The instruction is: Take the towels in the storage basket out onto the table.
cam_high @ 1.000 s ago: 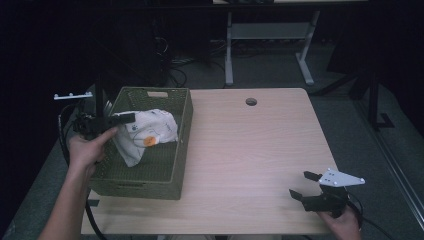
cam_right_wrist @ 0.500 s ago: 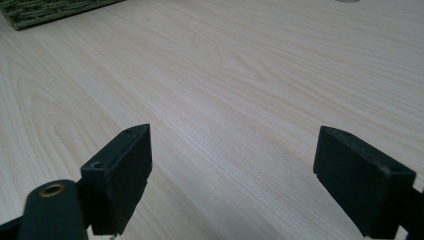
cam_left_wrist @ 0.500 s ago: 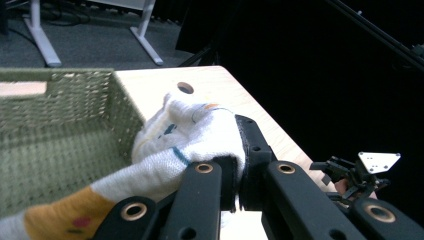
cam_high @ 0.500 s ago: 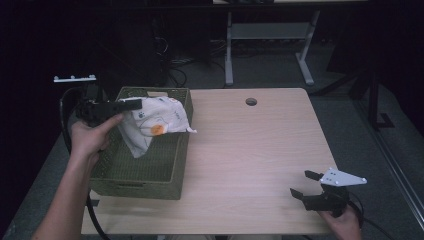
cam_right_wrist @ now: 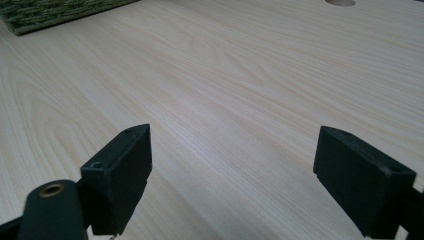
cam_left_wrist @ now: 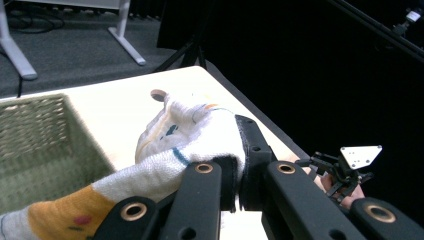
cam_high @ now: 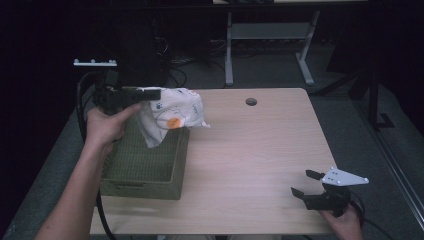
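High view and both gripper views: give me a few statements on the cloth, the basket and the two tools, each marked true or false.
1. The left tool is shut on the cloth. True.
2. The cloth lies flat on the basket floor. False: it hangs from the left tool above the basket's far end.
3. The right tool is open with nothing between its jaws. True.
4. The right tool hovers over the basket. False: it sits low at the table's near right corner.
5. The basket stands at the table's left side. True.
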A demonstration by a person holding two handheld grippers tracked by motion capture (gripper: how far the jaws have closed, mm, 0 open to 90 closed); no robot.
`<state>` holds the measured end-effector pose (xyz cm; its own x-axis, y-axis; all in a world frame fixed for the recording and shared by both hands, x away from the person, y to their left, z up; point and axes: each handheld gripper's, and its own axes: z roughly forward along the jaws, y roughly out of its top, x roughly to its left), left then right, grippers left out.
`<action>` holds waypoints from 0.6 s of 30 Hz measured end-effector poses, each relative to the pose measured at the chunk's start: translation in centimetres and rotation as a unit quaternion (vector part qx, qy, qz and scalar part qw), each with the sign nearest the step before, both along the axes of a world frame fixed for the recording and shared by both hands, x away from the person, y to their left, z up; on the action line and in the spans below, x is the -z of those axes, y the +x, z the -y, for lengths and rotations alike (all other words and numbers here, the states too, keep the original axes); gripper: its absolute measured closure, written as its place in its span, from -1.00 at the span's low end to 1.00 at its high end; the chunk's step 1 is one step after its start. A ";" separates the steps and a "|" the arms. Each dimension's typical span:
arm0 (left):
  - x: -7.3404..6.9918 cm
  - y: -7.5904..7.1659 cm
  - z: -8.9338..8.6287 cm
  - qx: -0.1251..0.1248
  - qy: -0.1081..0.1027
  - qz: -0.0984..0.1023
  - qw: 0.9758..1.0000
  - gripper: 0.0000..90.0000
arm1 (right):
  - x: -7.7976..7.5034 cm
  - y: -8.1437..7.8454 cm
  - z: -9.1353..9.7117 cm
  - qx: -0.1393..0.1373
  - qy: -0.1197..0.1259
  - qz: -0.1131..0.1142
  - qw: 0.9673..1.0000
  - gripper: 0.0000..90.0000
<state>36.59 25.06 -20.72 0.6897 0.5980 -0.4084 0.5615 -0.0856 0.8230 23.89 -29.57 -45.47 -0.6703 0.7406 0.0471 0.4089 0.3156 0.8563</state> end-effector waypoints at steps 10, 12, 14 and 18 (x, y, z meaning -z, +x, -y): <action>-1.1 0.5 4.5 0.037 0.013 0.006 0.999 0.94 | -0.1 0.0 0.1 0.000 0.003 0.002 1.000 -0.67; -1.1 0.7 5.9 0.049 0.019 0.005 0.999 0.94 | -0.1 0.0 0.2 0.000 0.004 0.002 1.000 -0.67; -1.1 0.8 6.3 0.053 0.021 0.005 0.998 0.94 | -0.1 0.0 0.2 0.000 0.004 0.002 1.000 -0.67; -0.9 1.0 8.4 0.066 0.026 0.002 0.997 0.94 | -0.2 0.0 0.3 0.001 0.008 0.003 1.000 -0.67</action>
